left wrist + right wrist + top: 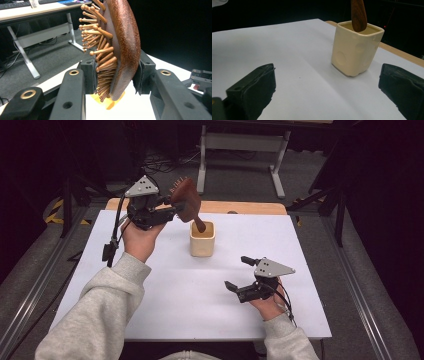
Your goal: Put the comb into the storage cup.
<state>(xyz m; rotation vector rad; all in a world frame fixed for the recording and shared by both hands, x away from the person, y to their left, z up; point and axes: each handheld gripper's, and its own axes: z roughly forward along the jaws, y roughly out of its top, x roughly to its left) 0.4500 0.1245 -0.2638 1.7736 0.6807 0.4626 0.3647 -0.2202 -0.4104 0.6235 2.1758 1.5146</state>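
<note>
The brush's handle tip was hidden inside the cream cup. My left gripper pinched the brown wooden hairbrush (bristles sideways) above it; my right gripper rested spread.

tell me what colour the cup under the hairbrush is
Cream, a pale yellowish white, on the cup; the right gripper view shows it best.

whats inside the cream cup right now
The handle of the brush dips into the cup, with the head clamped in the left gripper. The cup's wall hides the handle's tip and the bottom.
</note>
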